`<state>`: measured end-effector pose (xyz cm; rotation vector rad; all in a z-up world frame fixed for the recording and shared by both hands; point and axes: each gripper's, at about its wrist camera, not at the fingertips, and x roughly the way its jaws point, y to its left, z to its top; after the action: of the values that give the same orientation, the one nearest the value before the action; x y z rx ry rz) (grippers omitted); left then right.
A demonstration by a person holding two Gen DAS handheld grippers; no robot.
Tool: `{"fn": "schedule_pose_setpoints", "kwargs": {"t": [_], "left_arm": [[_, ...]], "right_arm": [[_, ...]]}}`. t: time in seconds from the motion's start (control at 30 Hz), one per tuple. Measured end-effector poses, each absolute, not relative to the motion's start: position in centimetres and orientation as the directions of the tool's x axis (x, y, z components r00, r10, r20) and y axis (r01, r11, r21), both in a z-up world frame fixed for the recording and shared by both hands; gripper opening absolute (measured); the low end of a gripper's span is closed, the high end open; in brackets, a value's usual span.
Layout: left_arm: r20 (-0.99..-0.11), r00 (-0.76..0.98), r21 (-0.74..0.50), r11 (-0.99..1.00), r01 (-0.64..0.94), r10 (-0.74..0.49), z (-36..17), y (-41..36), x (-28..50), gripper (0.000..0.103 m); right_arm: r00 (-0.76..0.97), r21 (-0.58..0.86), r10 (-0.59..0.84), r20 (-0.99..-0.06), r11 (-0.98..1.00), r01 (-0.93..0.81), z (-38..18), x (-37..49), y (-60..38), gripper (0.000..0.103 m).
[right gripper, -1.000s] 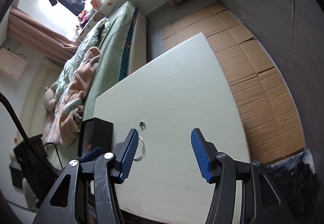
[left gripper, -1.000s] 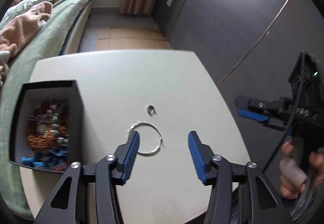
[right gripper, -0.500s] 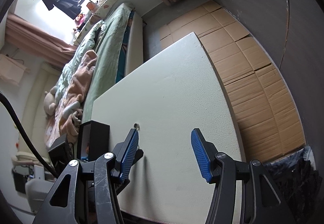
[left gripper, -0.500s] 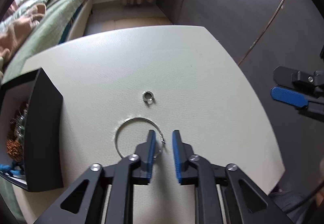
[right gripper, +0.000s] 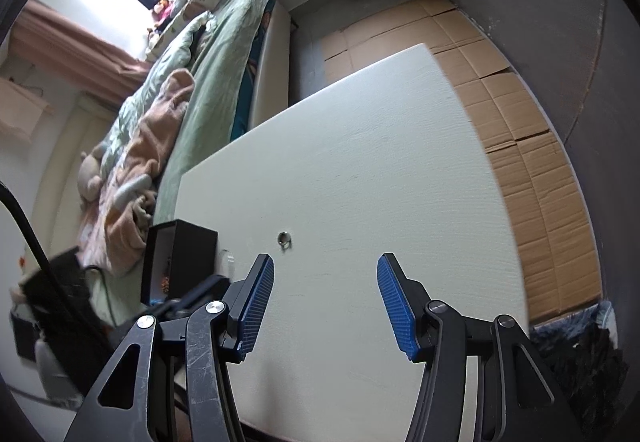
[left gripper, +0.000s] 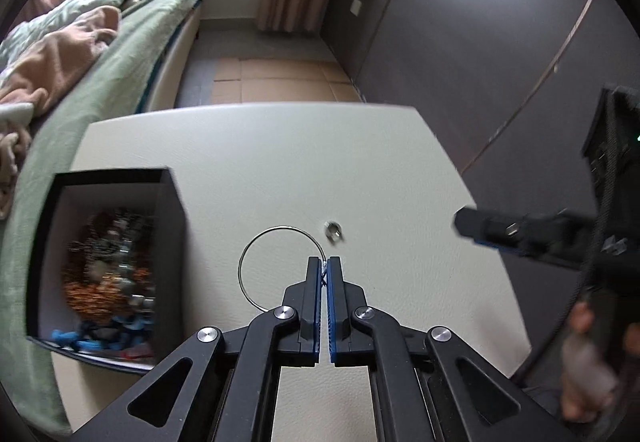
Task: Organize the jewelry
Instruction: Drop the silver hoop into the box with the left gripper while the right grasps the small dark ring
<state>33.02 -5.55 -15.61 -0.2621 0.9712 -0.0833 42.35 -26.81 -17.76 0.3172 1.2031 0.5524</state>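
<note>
Pinching the thin wire hoop (left gripper: 256, 266) at its right rim, my left gripper (left gripper: 324, 274) has just closed on it; the hoop lies flat on the tabletop (left gripper: 280, 162), right of the black box (left gripper: 170, 242). My right gripper (right gripper: 324, 298) stands open, empty. No writing readable.

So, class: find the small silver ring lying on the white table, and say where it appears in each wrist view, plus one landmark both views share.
Left wrist view: the small silver ring sits just right of centre, beyond the shut tongs of the left gripper.
Right wrist view: the same ring lies left of centre, above the left pad of the open right gripper.
Shared landmark: the black jewelry box, left of the ring in both views.
</note>
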Motion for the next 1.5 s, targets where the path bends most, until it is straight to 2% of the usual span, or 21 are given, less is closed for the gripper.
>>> {"fn": "schedule_pose_setpoints", "kwargs": {"t": [0.33, 0.47, 0.57, 0.7, 0.9, 1.03, 1.07, 1.17, 1.27, 1.5], "left_arm": [[-0.752, 0.632, -0.301, 0.95, -0.079, -0.186, -12.3, -2.5, 31.8, 0.002], [-0.745, 0.644, -0.305, 0.947, -0.1, -0.172, -11.8, -1.2, 31.3, 0.002], [-0.742, 0.651, -0.31, 0.943, -0.119, -0.161, -11.6, -0.1, 31.0, 0.002], [-0.74, 0.657, -0.316, 0.937, -0.151, -0.144, -11.4, 1.5, 30.5, 0.002], [-0.742, 0.659, -0.32, 0.929, -0.187, -0.124, -11.5, 3.3, 29.9, 0.002], [-0.742, 0.659, -0.329, 0.922, -0.203, -0.12, -11.6, 4.4, 29.7, 0.002], [-0.742, 0.659, -0.33, 0.921, -0.206, -0.119, -11.6, 4.5, 29.6, 0.002], [-0.742, 0.66, -0.332, 0.918, -0.215, -0.114, -11.6, 5.0, 29.4, 0.002], [-0.741, 0.662, -0.334, 0.915, -0.225, -0.108, -11.5, 5.4, 29.0, 0.002], [-0.735, 0.668, -0.356, 0.905, -0.232, -0.117, -11.1, 6.4, 28.6, 0.002]], "right_arm": [[0.233, 0.42, 0.51, -0.828, 0.839, -0.345, -18.3, 42.5, -22.1, 0.054], [0.226, 0.389, 0.493, -0.84, 0.838, -0.382, -18.3, 42.6, -20.4, 0.05], [0.212, 0.364, 0.475, -0.854, 0.837, -0.409, -18.8, 43.0, -19.1, 0.04], [0.18, 0.329, 0.432, -0.884, 0.847, -0.418, -20.2, 43.9, -17.6, 0.034], [0.167, 0.313, 0.412, -0.896, 0.851, -0.422, -20.9, 44.3, -16.7, 0.033], [0.19, 0.25, 0.365, -0.911, 0.857, -0.451, -20.8, 43.9, -15.6, 0.032], [0.199, 0.232, 0.354, -0.914, 0.858, -0.459, -20.8, 43.8, -15.3, 0.031], [0.249, 0.12, 0.272, -0.93, 0.862, -0.493, -20.8, 43.3, -14.3, 0.018], [0.28, 0.04, 0.214, -0.936, 0.855, -0.518, -20.7, 42.8, -13.8, 0.015], [0.293, 0.087, 0.267, -0.918, 0.857, -0.508, -18.6, 41.9, -14.7, 0.014]]}}
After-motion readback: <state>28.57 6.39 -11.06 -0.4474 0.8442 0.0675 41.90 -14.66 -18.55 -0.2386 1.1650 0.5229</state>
